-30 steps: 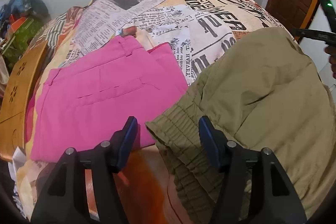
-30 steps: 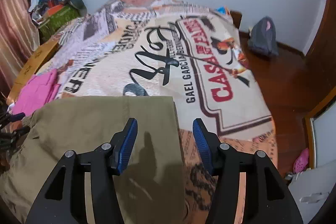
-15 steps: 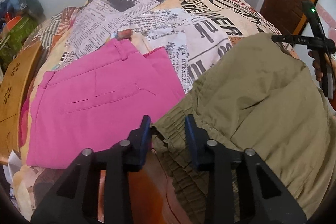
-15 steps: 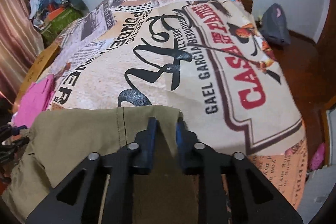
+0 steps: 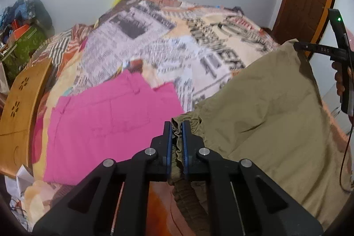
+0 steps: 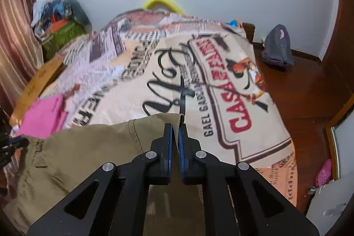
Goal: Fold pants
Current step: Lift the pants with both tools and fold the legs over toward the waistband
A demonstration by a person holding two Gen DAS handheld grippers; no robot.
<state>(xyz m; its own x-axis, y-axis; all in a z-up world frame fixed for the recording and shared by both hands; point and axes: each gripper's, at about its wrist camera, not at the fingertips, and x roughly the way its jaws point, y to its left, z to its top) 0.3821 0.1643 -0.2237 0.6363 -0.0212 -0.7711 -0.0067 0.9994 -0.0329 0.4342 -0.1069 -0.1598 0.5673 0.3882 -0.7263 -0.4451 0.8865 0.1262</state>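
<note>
Left wrist view: left gripper (image 5: pixel 177 125) is now clamping the gathered elastic waistband of the khaki pants (image 5: pixel 265 114). A sec ago its jaws were standing wide w/ the band just between them. Cloth is lifting off the printed bedspread (image 5: pixel 199 48). Pink pants (image 5: pixel 106 116) are lying folded, just beside on the left. The other gripper is showing at the far right edge, holding the far corner.

Right wrist view: right gripper (image 6: pixel 174 128) is pinching the hem corner of the khaki pants (image 6: pixel 88 152), jaws nearly touching, thin cloth between; a sec ago they were open over it. Bedspread (image 6: pixel 221 92) is blurring, so the cam is prob. moving.

Meaning: both ends are gripped, so the fold-over is prob. next.
</note>
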